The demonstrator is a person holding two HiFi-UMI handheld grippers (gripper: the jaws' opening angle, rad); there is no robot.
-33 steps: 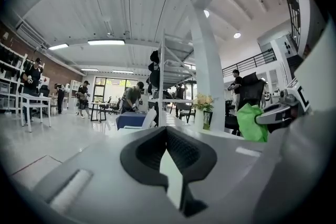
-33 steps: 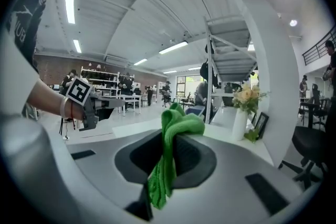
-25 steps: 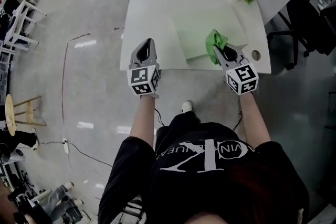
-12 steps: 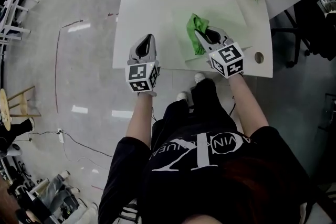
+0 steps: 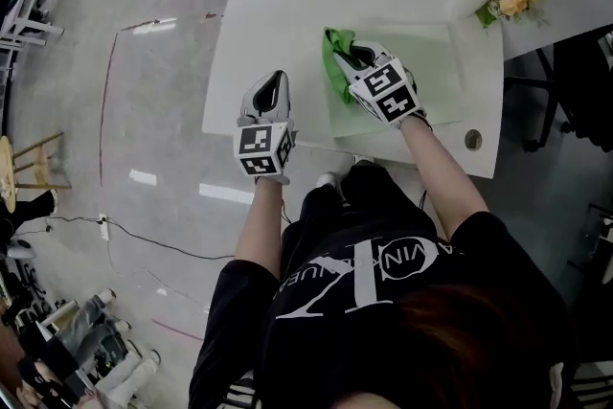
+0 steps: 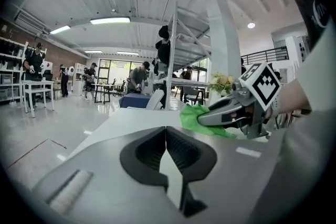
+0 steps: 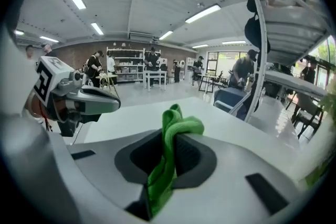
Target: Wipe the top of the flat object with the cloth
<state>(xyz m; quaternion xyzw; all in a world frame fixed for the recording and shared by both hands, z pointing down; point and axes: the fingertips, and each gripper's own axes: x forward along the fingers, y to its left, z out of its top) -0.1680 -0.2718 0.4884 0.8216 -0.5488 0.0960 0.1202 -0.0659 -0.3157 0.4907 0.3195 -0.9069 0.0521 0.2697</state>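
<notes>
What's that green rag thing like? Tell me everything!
The cloth is bright green, soft-looking and bunched into folds, not spread flat. The right gripper is shut on it: its jaws pinch the middle, a lump pokes out in front and the rest trails back between them. In the head view it is at the left edge of the pale green mat on the white table.

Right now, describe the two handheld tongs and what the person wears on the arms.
Both the left tongs and right tongs have grey plastic shells with black inner pads. Each carries a white cube printed with black square markers. The person wears a black short-sleeved T-shirt with white print; forearms are bare.
</notes>
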